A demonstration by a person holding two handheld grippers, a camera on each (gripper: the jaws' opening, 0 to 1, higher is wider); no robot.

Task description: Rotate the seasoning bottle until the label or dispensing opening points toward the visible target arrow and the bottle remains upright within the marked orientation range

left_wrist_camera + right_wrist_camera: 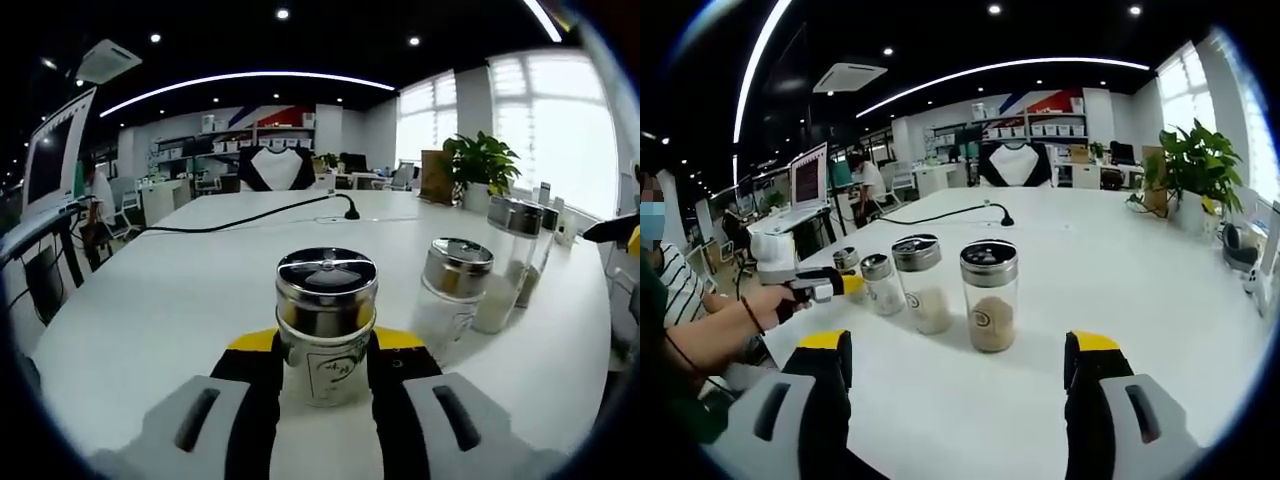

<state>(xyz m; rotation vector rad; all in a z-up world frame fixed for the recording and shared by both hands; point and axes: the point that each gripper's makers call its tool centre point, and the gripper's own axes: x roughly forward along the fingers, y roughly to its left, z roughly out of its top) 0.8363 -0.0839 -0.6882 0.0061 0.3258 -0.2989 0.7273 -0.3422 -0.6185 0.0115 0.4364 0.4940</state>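
the seasoning bottle (326,325) stands upright on the white table (180,300), directly between the jaws of the left gripper (326,365) in the left gripper view. its chrome lid faces up and a pale label with a dark mark shows on the front of the glass. the two black, yellow-tipped jaws lie close against either side of the bottle's body and appear to pinch it; firm contact at the pads cannot be confirmed.

in the same view, two further shaker jars stand to the right of the held bottle: a short jar (452,290) with chrome lid just beside it, and a taller jar (508,262) holding pale powder behind that. a black cable (250,217) runs across the far part of the table, and a potted plant (482,165) sits at the far right edge.

in the right gripper view, the right gripper (958,375) has its jaws spread wide with nothing between them, hovering over the table short of a row of jars. nearest is a jar of brownish powder (990,295), then a jar of white powder (921,283), then a small jar (879,283). at the left end of that row the left gripper (836,284) is seen in a person's hand (770,303). a laptop (808,182) stands on a desk beyond.
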